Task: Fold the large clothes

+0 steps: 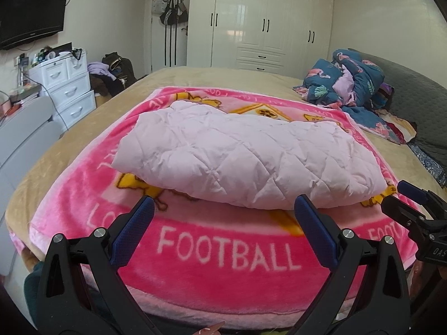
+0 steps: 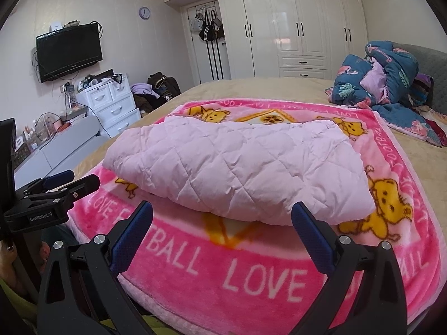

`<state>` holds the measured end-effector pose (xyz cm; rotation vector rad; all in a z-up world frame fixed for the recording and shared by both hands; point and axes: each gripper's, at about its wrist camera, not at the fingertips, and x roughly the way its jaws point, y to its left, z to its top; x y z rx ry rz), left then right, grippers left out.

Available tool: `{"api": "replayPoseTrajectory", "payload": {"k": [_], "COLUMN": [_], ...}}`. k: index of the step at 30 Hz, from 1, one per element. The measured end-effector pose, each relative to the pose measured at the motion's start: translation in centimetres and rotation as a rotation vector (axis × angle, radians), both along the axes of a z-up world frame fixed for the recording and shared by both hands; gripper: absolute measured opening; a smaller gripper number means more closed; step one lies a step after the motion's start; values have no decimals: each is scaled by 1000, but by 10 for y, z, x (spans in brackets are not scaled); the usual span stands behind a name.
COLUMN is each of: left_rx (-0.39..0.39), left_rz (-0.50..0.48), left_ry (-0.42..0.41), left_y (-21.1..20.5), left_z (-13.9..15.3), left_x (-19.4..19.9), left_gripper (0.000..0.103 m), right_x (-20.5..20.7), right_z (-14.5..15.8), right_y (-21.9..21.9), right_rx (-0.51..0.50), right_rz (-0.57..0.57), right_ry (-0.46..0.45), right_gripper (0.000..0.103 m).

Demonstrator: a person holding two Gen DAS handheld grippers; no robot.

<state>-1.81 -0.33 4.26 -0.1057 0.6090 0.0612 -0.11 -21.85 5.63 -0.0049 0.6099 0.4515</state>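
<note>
A pale pink quilted garment (image 1: 245,153) (image 2: 237,167) lies folded into a thick rectangle on a bright pink fleece blanket (image 1: 223,251) (image 2: 251,276) printed with yellow bears and the words FOOTBALL and LOVE. My left gripper (image 1: 223,206) hovers open just before the garment's near edge, nothing between its blue-padded fingers (image 1: 139,223). My right gripper (image 2: 222,212) is likewise open at the near edge, a little further right. Each gripper shows in the other's view: the right gripper (image 1: 413,203) at the far right, the left gripper (image 2: 64,184) at the far left.
The blanket covers a beige bed (image 1: 195,75). A crumpled blue flamingo-print quilt (image 1: 354,83) (image 2: 385,89) is piled at the back right by a grey headboard (image 1: 413,89). White drawers (image 1: 67,86), a wall television (image 2: 69,51) and clutter line the left wall; white wardrobes (image 2: 293,22) stand behind.
</note>
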Motion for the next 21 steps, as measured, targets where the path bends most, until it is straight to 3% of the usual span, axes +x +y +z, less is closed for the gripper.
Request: {"api": "replayPoseTrajectory", "payload": {"k": [21], "left_rx": [-1], "left_rz": [2], "left_ry": [0], "left_y": [2], "left_z": [0], "left_x": [-1], "left_gripper": [94], "right_x": [0], "right_z": [2], "right_y": [3], "right_rx": [-2], "right_rz": [1], "right_ry": [-2], "right_gripper": [99]}}
